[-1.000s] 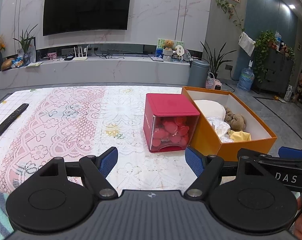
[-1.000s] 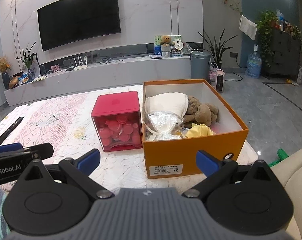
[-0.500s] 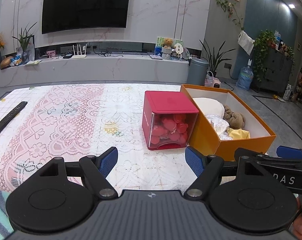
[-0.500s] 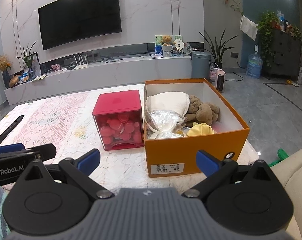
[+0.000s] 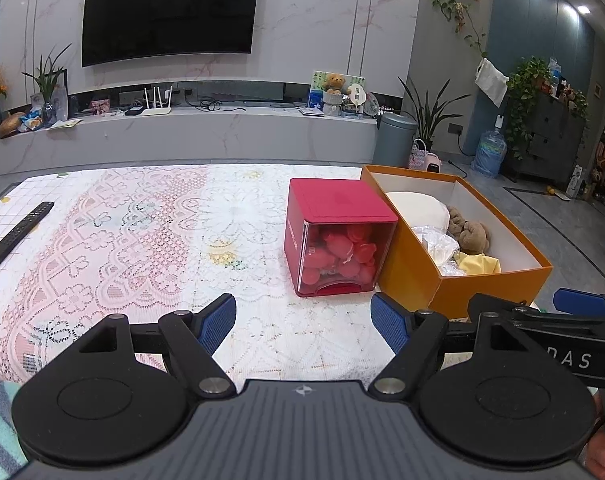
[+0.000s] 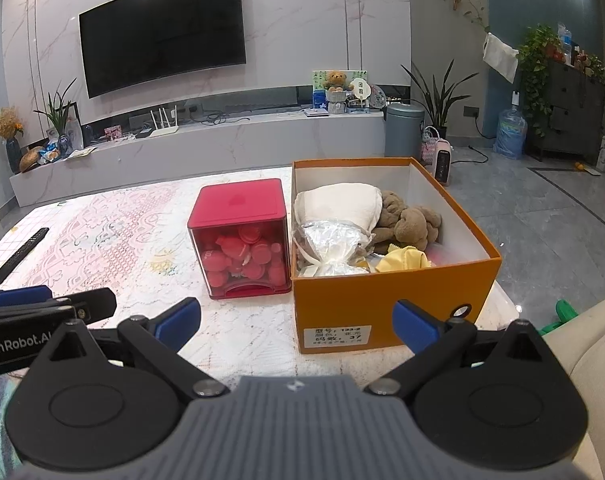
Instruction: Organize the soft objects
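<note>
An orange cardboard box [image 6: 382, 300] [image 5: 418, 272] stands on the lace-covered table, holding a cream cloth bundle [image 6: 342, 206], a brown plush toy [image 6: 406, 224], a clear plastic bag [image 6: 330, 244] and a yellow cloth [image 6: 402, 260]. Against its left side sits a red cube container [image 6: 242, 236] [image 5: 338, 232] filled with red round pieces. My right gripper [image 6: 296, 320] hovers open in front of the box's near wall. My left gripper [image 5: 302, 320] is open too, low over the tablecloth, short of the red container. Nothing lies between either pair of fingers.
A black remote [image 5: 18, 234] lies near the table's left edge. Behind the table run a long TV bench [image 5: 182, 136], a wall TV and a grey bin [image 5: 394, 140]. A beige sofa arm [image 6: 582, 344] sits at the right. The lace tablecloth [image 5: 142, 240] covers the left half.
Both views have shifted slightly, the grippers drawing back and up a little from the table. Both stay open, and nothing on the table moved.
</note>
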Tool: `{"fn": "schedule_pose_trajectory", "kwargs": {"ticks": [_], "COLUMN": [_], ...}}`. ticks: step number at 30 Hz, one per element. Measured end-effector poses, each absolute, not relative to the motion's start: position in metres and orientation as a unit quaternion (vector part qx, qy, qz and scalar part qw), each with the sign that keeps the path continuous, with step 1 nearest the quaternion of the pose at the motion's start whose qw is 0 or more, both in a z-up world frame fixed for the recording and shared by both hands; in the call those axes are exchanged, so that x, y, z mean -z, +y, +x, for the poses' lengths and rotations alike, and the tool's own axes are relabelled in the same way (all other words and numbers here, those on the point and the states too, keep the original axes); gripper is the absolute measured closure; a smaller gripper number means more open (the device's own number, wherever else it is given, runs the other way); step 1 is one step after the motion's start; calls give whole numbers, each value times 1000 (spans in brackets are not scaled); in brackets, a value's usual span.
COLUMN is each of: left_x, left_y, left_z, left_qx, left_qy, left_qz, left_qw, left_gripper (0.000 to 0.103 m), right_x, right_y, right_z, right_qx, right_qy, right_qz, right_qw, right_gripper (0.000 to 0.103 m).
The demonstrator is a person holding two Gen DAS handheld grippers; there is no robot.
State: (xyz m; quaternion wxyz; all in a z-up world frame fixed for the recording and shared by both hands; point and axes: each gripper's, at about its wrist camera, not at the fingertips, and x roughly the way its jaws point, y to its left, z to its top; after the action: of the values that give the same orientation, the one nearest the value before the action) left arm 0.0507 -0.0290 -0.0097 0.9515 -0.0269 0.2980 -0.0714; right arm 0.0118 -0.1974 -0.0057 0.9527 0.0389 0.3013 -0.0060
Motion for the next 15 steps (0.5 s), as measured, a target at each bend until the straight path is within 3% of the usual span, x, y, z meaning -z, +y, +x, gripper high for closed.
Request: {"fn": "schedule_pose_trajectory", "kwargs": {"ticks": [15], "left_x": [11], "left_y": [-29], "left_z": [51], "left_qx": [72], "left_qy": [299], "left_qz": [-23], "left_qw": [951], "left_gripper": [13], "right_x": [6], "right_y": [-197], "right_z": [12], "right_qx": [5], "right_qy": [302], "right_qz": [38], "right_qw": [953], "right_gripper": [3]}}
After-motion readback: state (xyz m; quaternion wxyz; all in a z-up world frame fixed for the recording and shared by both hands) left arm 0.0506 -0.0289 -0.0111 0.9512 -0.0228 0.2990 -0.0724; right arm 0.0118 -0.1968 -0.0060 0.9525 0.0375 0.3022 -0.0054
